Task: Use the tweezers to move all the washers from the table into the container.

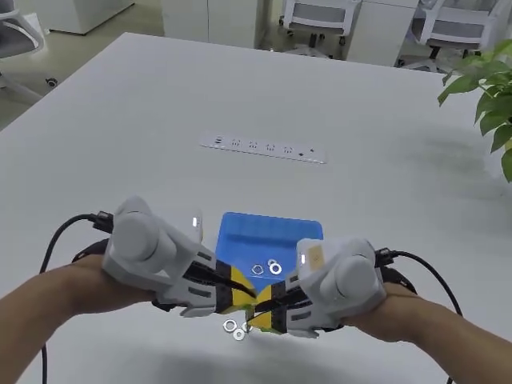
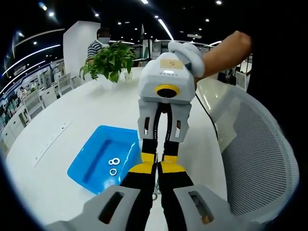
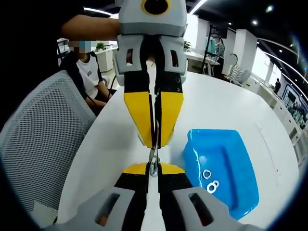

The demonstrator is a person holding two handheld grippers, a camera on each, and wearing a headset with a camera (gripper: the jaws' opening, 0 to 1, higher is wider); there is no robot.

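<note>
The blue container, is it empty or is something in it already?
Not empty. A few washers lie inside the blue container; stray washers sit on the table.

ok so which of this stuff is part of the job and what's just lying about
job: tweezers, loose washers on the table, blue container with washers in it, left gripper, right gripper
lying about: power strip, plant, office chairs
</note>
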